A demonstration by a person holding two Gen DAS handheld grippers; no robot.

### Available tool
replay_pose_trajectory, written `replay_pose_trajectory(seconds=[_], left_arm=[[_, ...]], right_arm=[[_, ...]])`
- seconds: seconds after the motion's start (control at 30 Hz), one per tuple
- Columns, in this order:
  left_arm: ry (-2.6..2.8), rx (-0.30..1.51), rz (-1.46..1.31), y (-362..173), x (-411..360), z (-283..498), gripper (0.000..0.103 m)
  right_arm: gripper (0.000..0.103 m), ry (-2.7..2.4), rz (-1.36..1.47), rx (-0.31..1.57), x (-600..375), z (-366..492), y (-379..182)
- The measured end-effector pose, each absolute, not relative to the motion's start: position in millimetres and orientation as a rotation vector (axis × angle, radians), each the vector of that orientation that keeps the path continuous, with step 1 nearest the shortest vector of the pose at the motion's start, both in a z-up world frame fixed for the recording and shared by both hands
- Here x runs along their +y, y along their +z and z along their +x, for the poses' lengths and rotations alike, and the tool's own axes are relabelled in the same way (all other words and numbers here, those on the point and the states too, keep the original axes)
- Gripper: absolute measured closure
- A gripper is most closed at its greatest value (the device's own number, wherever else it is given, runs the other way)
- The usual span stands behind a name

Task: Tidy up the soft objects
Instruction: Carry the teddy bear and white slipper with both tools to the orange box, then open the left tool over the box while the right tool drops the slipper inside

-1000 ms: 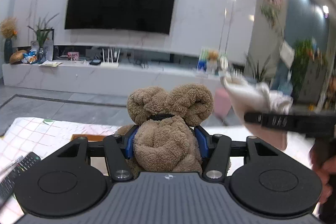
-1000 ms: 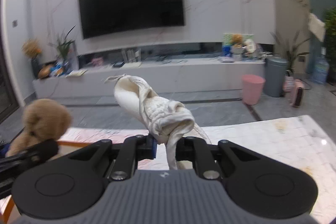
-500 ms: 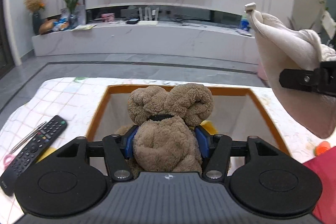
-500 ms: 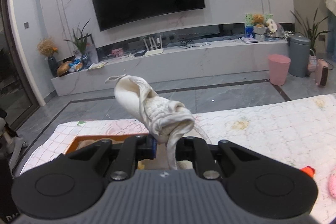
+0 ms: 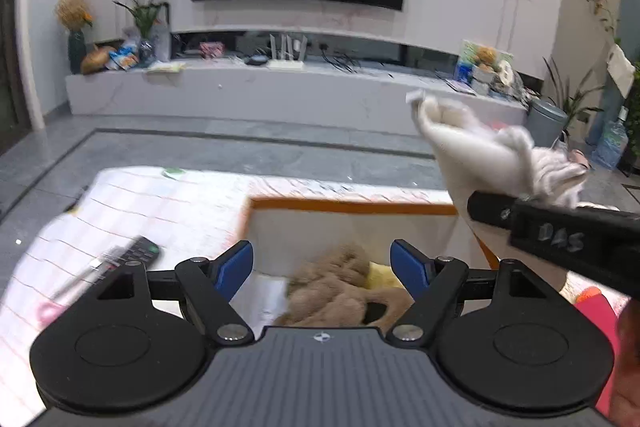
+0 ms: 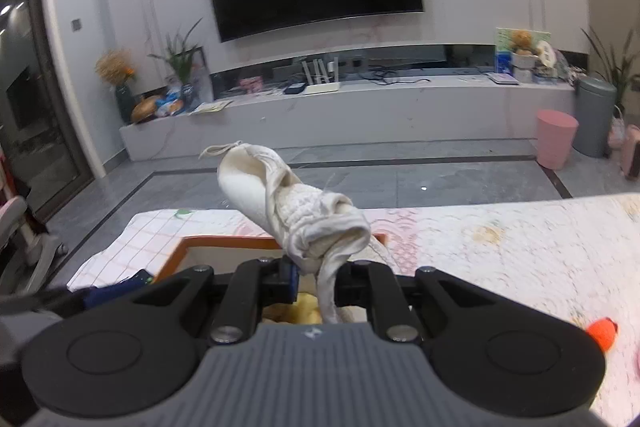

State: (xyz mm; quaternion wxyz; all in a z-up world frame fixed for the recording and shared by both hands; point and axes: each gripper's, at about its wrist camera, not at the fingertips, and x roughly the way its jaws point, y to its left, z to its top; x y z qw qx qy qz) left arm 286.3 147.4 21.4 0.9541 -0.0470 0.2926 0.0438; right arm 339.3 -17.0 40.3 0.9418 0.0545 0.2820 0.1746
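Sorting soft things into the orange-rimmed box [image 5: 352,205], we judge the brown plush toy [image 5: 332,293] delivered: it lies inside, below our left gripper [image 5: 322,263], whose jaws stand wide apart and empty. Our right gripper [image 6: 316,277] is pinched on the cream cloth [image 6: 296,211] above the box; next, lower and release.

Left gripper [image 5: 322,267]: jaws spread wide, blue pads [image 5: 236,263] well apart, nothing between them.
Brown plush toy [image 5: 332,291]: lying in the bin below the open jaws, blurred, touching neither pad.
Bin [image 5: 352,205]: orange rim, pale walls, a yellow item [image 5: 380,275] just beside the plush.
Right gripper [image 5: 520,207]: coming in from the right, above the bin's right edge, clamped on a white soft toy [image 5: 480,151].
Remote [image 5: 136,253]: on the checked cloth [image 5: 160,203], left of the bin.
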Motion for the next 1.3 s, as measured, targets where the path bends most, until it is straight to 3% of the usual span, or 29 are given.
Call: replay_pose_trajectory(seconds=[0.17,0.47,0.67,0.73,0.77,0.87,0.93,1.0,1.13,1.2,1.3], left_arm=[[0.167,0.568,0.004,22.1,168.3,279.5,0.010],[0.188,0.614,-0.092,15.0,191.5,286.3,0.012],[0.153,0.601,-0.087,14.6,187.4,280.4,0.012],[0.134,0.575,-0.082,18.5,186.1,276.2,0.011],[0.133,0.564,-0.078,19.8,184.8,274.5,0.010],[0.146,0.541,-0.066,25.0,181.0,271.2,0.010],[0.154,0.525,-0.058,28.2,177.2,269.3,0.010],[0.154,0.512,-0.056,32.1,174.9,267.4,0.010],[0.128,0.478,-0.095,42.2,171.7,261.6,0.010],[0.105,0.461,-0.125,48.0,168.9,257.9,0.010],[0.079,0.437,-0.144,55.5,162.5,253.0,0.010]], right_arm=[[0.091,0.385,-0.038,0.671,19.6,353.3,35.2],[0.091,0.251,-0.491,0.841,90.1,370.6,-40.3],[0.091,0.236,-0.420,0.946,83.2,388.9,-49.3],[0.081,0.233,-0.328,0.952,72.8,394.7,-43.1],[0.069,0.227,-0.282,0.944,66.6,395.8,-39.8],[0.070,0.265,-0.211,0.920,53.4,391.7,-30.3],[0.064,0.268,-0.198,0.895,48.4,383.4,-21.9],[0.027,0.271,-0.185,0.844,51.7,372.3,-11.5],[0.023,0.272,-0.216,0.724,49.2,343.7,14.7],[0.010,0.266,-0.195,0.680,36.8,331.2,31.6],[0.009,0.267,-0.165,0.630,12.2,316.1,52.7]])
